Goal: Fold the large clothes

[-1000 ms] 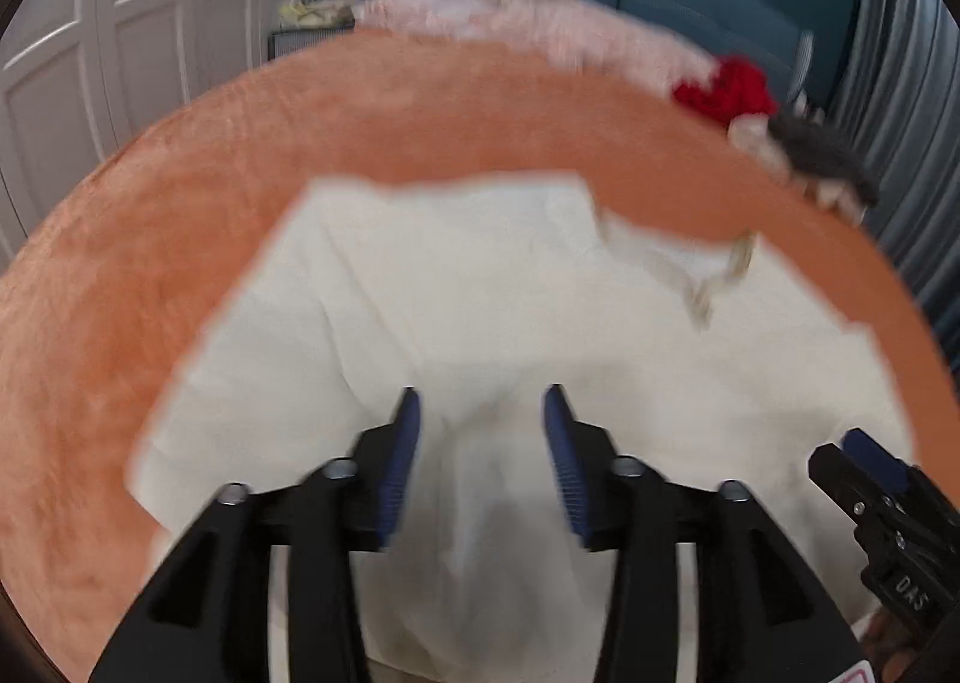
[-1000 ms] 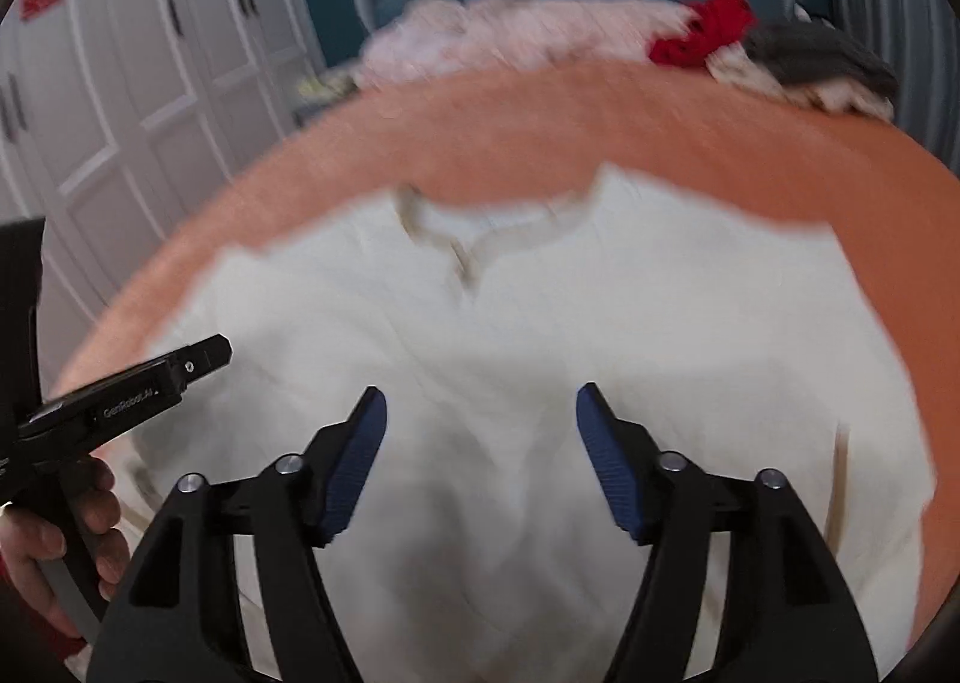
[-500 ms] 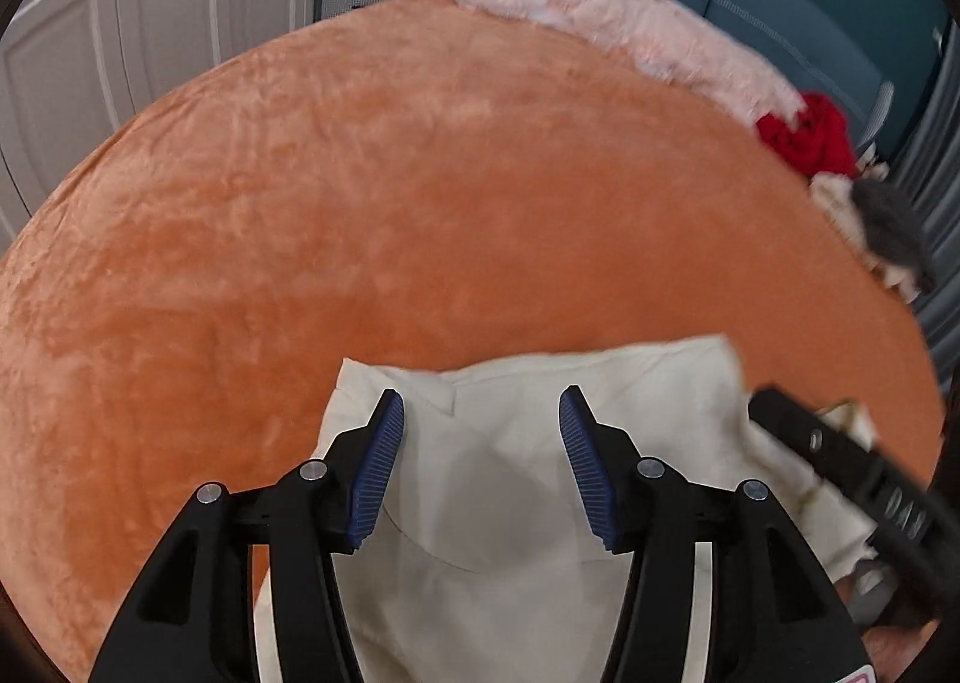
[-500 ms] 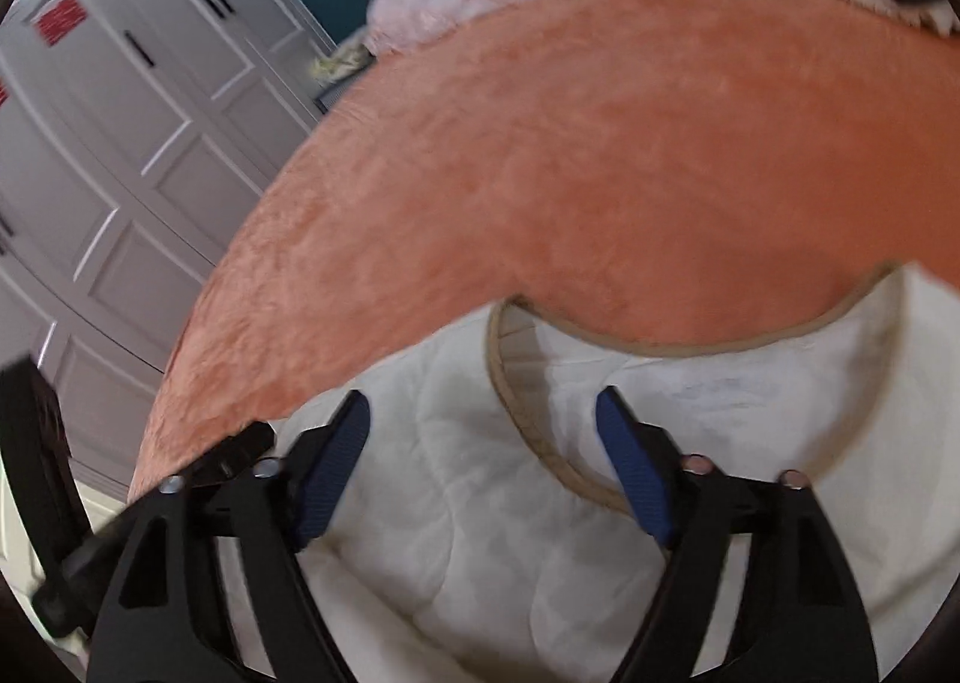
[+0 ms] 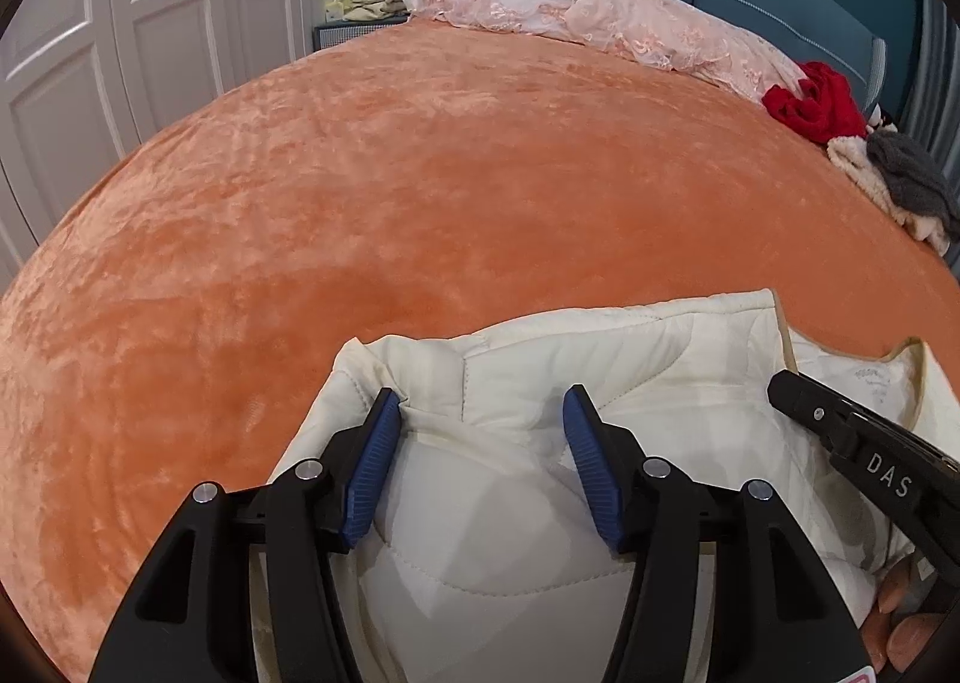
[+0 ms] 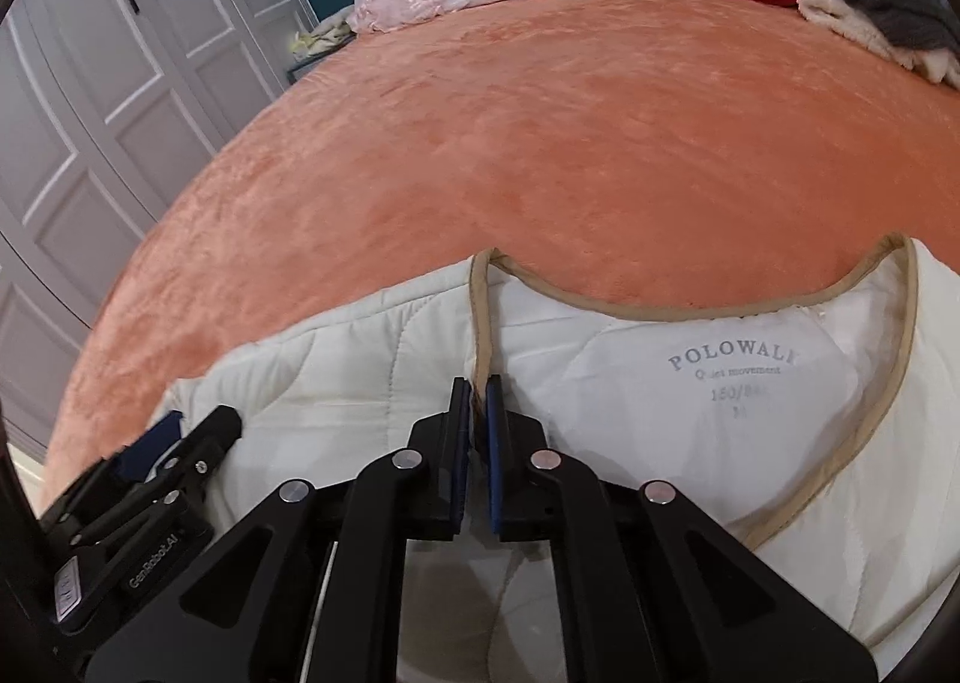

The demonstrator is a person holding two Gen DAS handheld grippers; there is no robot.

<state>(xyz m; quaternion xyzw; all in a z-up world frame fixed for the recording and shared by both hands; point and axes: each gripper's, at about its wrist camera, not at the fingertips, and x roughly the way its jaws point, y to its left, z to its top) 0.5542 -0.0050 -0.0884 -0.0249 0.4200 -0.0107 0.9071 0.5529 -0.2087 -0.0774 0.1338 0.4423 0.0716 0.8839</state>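
A cream quilted jacket (image 6: 690, 413) lies at the near edge of a bed covered by an orange blanket (image 5: 420, 191), its tan-trimmed neckline and printed label facing up. The right tool (image 6: 478, 395) has just snapped closed and pinches the tan trim of the jacket's front edge between its blue pads, while the left tool (image 5: 480, 425) has been spreading and stands apart over a bunched fold at the jacket's left side, one pad touching the fabric without clamping it. Pink bedding (image 5: 588, 11), a red garment (image 5: 816, 104) and a grey garment (image 5: 906, 173) lie along the bed's far side.
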